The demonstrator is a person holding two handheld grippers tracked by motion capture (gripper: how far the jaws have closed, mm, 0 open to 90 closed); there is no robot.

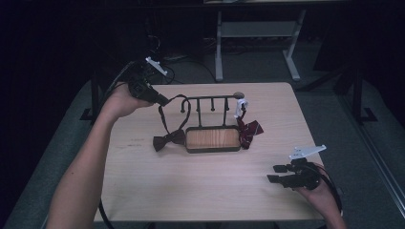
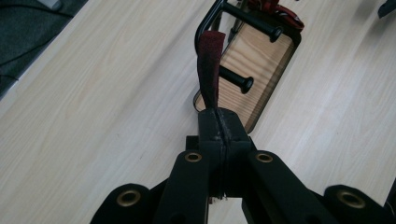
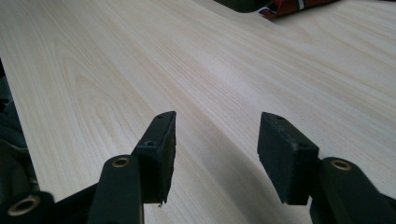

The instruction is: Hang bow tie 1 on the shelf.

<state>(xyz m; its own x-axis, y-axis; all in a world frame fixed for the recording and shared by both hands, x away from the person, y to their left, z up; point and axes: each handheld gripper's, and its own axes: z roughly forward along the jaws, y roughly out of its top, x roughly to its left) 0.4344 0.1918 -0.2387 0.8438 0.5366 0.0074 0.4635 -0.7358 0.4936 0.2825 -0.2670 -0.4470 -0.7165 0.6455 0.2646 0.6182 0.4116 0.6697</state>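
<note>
High view: light wooden table (image 1: pixel 143 191) with a black metal rack (image 1: pixel 210 102) standing near its middle, a row of pegs on a top bar above a wood-inlaid base tray (image 1: pixel 213 139). A dark bow tie (image 1: pixel 168 139) lies on the table touching the tray's left end; its strap (image 1: pixel 167 114) runs up in a loop to the left gripper (image 1: pixel 162 99), held at the rack's left end above the table. On the rack's right end hangs a red patterned bow tie (image 1: pixel 249 131) with a white tag or clip (image 1: pixel 241 106) above it; its bow rests at the tray's right corner. Right gripper (image 1: pixel 276 173) sits near the table's front right edge, well apart from the rack. Left gripper view adds what the high view cannot resolve: the jaws are pressed together on the end of the strap (image 2: pixel 209 70), which reads dark red here and rises taut from the pads toward the bent end of the rack bar (image 2: pixel 205 23); two pegs (image 2: pixel 238 80) and the tray (image 2: pixel 254 60) lie beyond, the red tie (image 2: pixel 280 9) at the frame's top edge. Right gripper view: jaws stand wide apart with nothing between them, bare tabletop (image 3: pixel 140 70) below, a corner of the red patterned tie (image 3: pixel 299 5) at the far edge.
</note>
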